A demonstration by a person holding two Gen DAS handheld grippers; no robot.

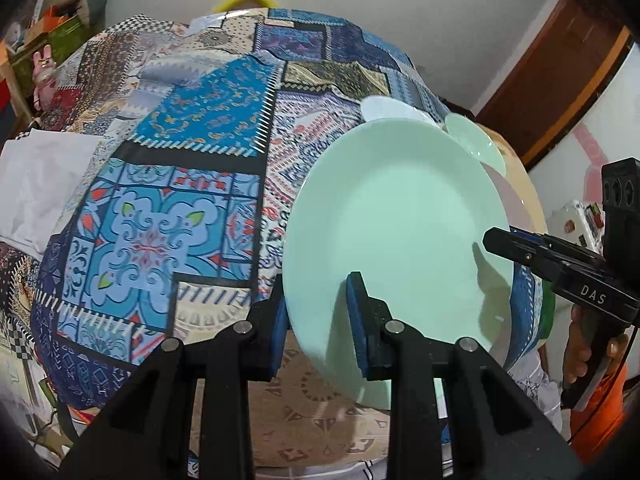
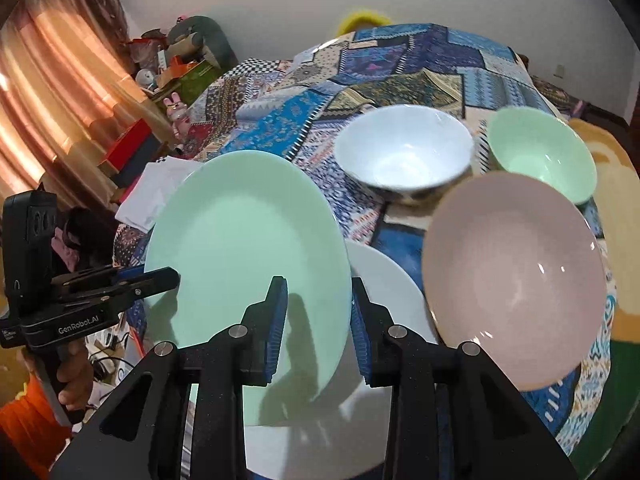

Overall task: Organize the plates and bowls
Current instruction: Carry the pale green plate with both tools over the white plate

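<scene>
A pale green plate is lifted and tilted over the patchwork tablecloth. My left gripper is shut on its left rim. My right gripper is shut on the opposite rim, one finger over the plate's face. Under the green plate lies a white plate. Right of it sits a pink bowl. Behind stand a white bowl and a green bowl.
A folded white cloth lies at the table's left edge. Boxes and toys crowd a shelf by the orange curtain. A brown door is at the right. A person's hands hold both gripper handles.
</scene>
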